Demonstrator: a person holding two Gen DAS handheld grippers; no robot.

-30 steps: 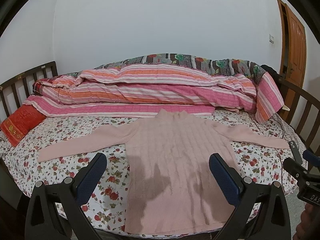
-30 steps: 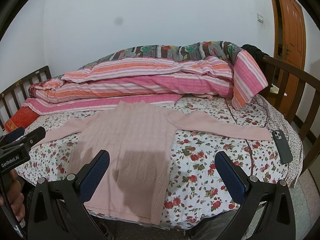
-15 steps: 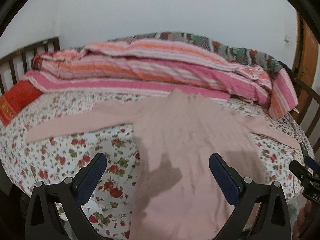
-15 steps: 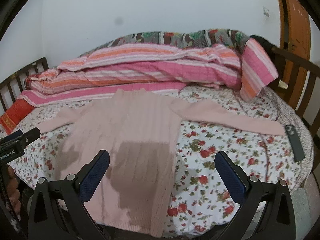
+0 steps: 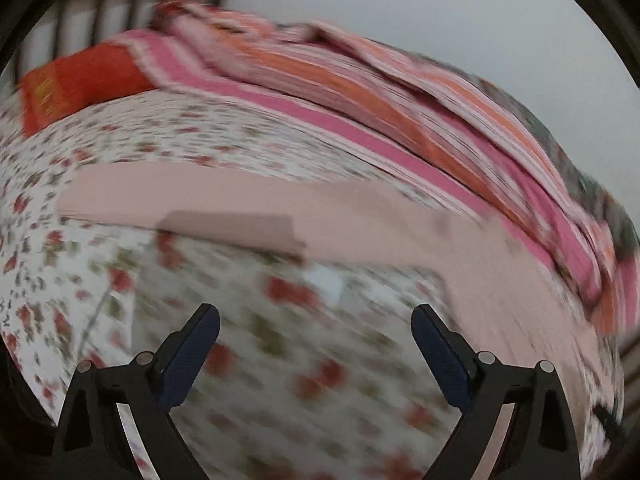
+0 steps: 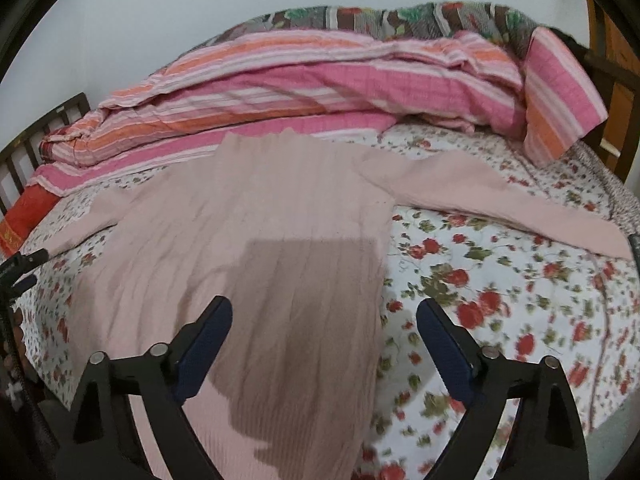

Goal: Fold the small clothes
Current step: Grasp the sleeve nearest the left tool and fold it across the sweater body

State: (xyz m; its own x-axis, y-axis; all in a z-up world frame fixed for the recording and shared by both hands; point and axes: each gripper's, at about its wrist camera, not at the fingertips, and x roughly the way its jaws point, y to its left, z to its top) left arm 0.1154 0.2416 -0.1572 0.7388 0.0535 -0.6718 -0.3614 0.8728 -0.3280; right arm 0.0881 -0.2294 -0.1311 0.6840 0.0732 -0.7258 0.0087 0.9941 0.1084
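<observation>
A pale pink ribbed sweater point(image 6: 256, 240) lies flat on the floral bed sheet point(image 6: 500, 280), sleeves spread to both sides. In the blurred left wrist view its left sleeve point(image 5: 192, 200) stretches across the sheet ahead of my left gripper point(image 5: 316, 344), which is open and empty above the sheet. My right gripper point(image 6: 324, 336) is open and empty, hovering over the sweater's lower right edge. The right sleeve point(image 6: 500, 196) runs toward the bed's right side.
A striped pink and orange quilt point(image 6: 320, 80) is piled along the back of the bed. A red pillow point(image 5: 80, 80) lies at the far left by the wooden headboard rails point(image 5: 100, 4). The left gripper's tip point(image 6: 24, 264) shows at the right wrist view's left edge.
My left gripper has swung left and forward, from over the sweater's body to near its left sleeve. My right gripper has moved closer over the sweater's right side. Both stay open.
</observation>
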